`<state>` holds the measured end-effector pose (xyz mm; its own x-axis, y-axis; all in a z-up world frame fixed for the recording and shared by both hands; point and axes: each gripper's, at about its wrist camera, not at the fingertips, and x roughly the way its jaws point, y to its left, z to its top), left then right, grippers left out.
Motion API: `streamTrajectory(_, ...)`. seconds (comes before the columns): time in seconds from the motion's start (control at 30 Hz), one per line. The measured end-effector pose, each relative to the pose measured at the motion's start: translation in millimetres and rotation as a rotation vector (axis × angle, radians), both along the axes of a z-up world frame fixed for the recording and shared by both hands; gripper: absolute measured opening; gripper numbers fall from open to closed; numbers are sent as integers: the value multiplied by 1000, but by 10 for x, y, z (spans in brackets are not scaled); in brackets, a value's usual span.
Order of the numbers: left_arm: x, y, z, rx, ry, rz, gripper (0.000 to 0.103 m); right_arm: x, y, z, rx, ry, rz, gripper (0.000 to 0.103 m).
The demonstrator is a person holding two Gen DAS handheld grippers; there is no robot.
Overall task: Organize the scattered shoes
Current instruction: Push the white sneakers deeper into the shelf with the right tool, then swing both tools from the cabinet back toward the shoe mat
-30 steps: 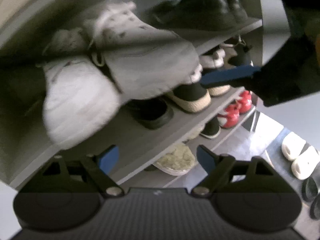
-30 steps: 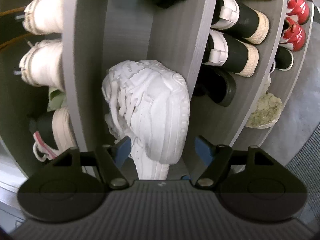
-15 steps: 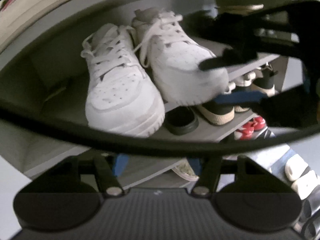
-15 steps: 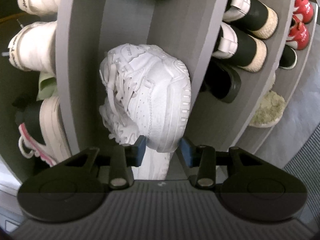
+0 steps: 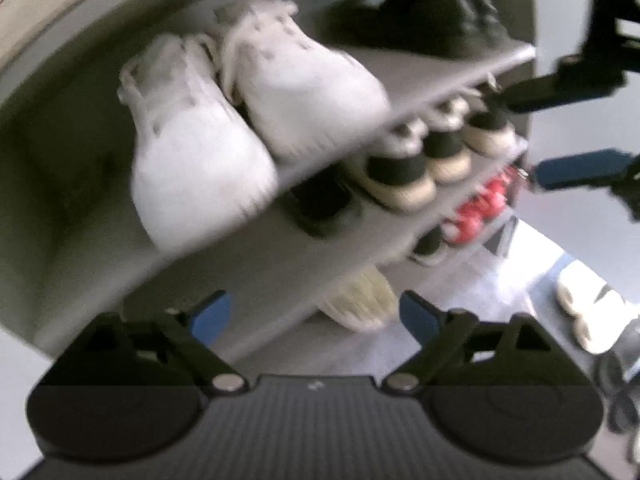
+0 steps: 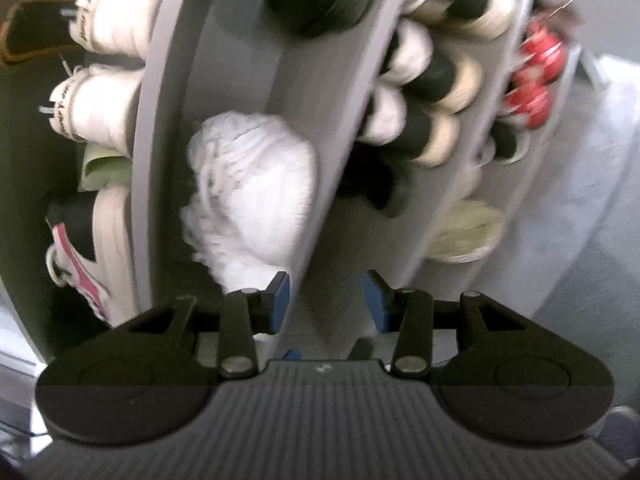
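Grey tiered shoe rack [image 5: 404, 108] holds two white lace-up sneakers [image 5: 200, 152] side by side, black-toed espadrilles [image 5: 404, 176] below; left gripper [image 5: 316, 314] and right gripper [image 6: 325, 300] both spread, empty.

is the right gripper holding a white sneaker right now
No, the right gripper is open with bare shelf between its fingers, and the white sneaker sits on the shelf beyond them.

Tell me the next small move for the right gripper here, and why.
Probably draw the right gripper back from the rack and turn toward the pale slippers on the floor. Its jaws are open and empty, and the white sneakers sit side by side on the grey shelf, toes outward, so this pair looks placed. The left gripper is open too.
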<state>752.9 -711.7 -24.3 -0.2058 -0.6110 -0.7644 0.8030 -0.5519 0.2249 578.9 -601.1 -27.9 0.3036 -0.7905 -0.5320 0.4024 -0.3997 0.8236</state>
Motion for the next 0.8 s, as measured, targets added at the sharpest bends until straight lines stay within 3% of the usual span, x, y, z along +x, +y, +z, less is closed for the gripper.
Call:
streamTrajectory(0.17,-199,722,-199,110,-26,-136,93,-273,869,-34,160,68,-150,45)
streamTrajectory(0.23,-310,976,-262,141,-43,-191,93,-458,1412,-9,250,142,-241,45)
streamTrajectory(0.27,-365,1103,-294,157,-51,-219,93,-479,1503,-13,267,151,-258,45)
streamTrajectory(0.33,-478,1358,-356,187,-68,-274,93,-656,2087,-78,347,154,-368,45)
streamTrajectory(0.47,-802,1751,-297,187,-86,-383,93,-852,2814,-209,445,165,-496,45)
streamTrajectory(0.6,-1199,2129,-252,279,-58,-463,94,-1230,3609,-451,565,181,-651,45)
streamTrajectory(0.73,-1599,2616,-172,262,-89,-567,94,-1510,4113,-708,608,206,-705,45)
streamTrajectory(0.8,-1824,2825,-166,286,-99,-568,94,-1672,4347,-925,656,214,-716,48)
